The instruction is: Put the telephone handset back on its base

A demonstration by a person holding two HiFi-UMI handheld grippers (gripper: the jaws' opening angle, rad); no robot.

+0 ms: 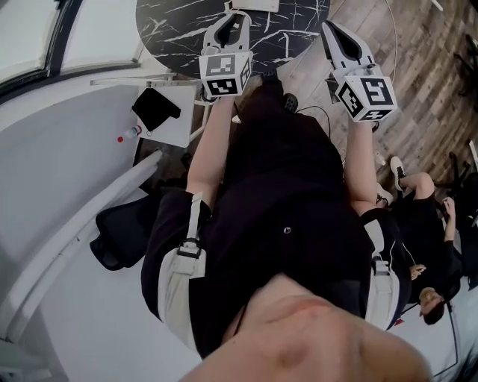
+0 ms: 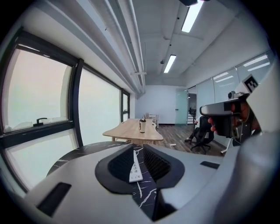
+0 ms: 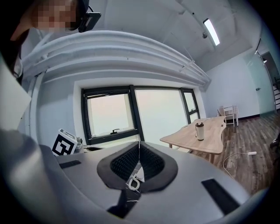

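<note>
A white handset [image 2: 135, 168] with rows of buttons lies on the black marble table [image 2: 78, 153], seen through the gap of my left gripper [image 2: 139, 148]. Its jaws stand a little apart with nothing between them. My right gripper [image 3: 139, 144] has its jaw tips together and holds nothing; below them a white coiled cord [image 3: 132, 183] shows on the table. In the head view both grippers, left [image 1: 231, 22] and right [image 1: 332, 30], are held up over the near edge of the round table [image 1: 179, 22]. A white item [image 1: 256, 4] sits at that table's far edge.
A wooden table [image 2: 131, 131] carrying a mug [image 2: 142, 124] stands further into the room beside large windows. An office chair [image 2: 203, 135] is at the right. A seated person [image 1: 422, 216] is behind me, and a black item [image 1: 155, 108] lies on a white ledge at my left.
</note>
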